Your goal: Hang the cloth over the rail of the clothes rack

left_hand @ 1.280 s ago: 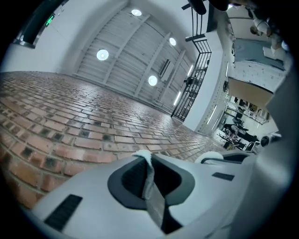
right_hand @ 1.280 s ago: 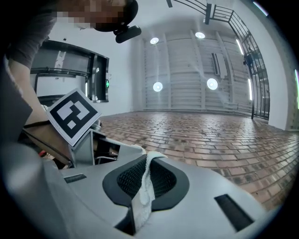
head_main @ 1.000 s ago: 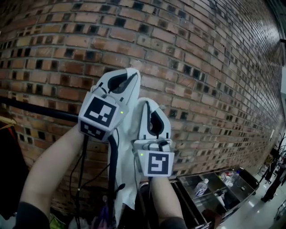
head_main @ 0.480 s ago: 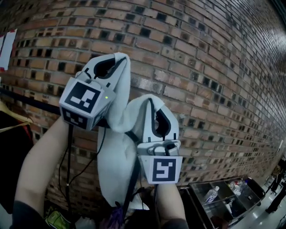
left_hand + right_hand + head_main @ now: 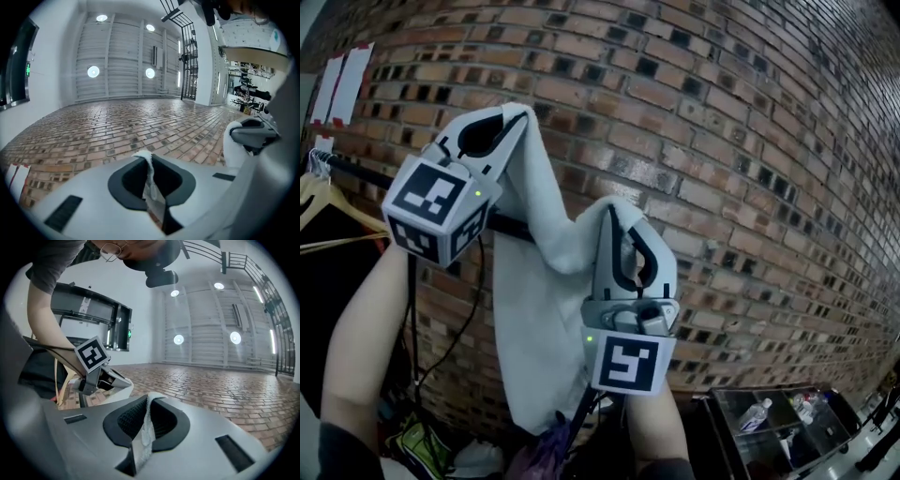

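Head view shows the left tongs [image 5: 517, 114] and right tongs [image 5: 615, 210], each clenched on the top edge of the pale grey-white cloth [image 5: 534, 309], now drawn further apart, spreading it before the thin black rail [image 5: 356, 170], seemingly ready to drape over.

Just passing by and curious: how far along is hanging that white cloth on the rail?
Done: the cloth is picked up, jaws shut on its top edge. In hand: the left gripper and right gripper hold it up at the black rail. Left: draping it over and letting go.
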{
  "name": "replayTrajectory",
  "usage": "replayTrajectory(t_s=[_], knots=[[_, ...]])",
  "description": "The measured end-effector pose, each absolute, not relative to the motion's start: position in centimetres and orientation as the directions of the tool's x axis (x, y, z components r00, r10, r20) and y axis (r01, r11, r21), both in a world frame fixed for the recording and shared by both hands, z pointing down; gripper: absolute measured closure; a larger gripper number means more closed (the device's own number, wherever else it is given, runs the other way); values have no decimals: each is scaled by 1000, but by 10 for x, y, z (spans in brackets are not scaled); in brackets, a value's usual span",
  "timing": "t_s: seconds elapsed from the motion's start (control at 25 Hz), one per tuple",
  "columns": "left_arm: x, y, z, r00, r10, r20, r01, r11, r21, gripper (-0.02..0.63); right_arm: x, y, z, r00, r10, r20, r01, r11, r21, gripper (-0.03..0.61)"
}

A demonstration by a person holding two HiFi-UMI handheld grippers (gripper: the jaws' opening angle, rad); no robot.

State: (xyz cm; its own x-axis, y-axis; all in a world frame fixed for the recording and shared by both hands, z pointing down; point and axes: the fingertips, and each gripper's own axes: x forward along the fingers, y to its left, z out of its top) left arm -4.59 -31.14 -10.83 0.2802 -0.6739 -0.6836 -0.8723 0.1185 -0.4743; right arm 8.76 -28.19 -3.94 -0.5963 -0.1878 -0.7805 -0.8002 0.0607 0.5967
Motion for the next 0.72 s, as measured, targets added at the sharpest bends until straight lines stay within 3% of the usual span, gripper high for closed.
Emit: replayTrajectory(t_s=[0.12,0.28,0.48,0.72], knots=[[-75,-311,-99,270,-685,-676,-882,106,-459,583,71,-285,-36,-593,-234,-771,-795,15,607,555],[-116,-312,-92,273,-693,-667,-896,70,-439,583,65,-302,-35,-525,-357,-773,-840,68,539,555],[-165,-310,-83,321,-688,-651,-897,-1,-442,584,36,-303,-38,-451,-343,-824,-890,99,445,555],[-219,-313,-79,361,-673,-646,-904,-82,-421,583,-21,-299,-28,-452,-378,-808,-884,68,463,555]])
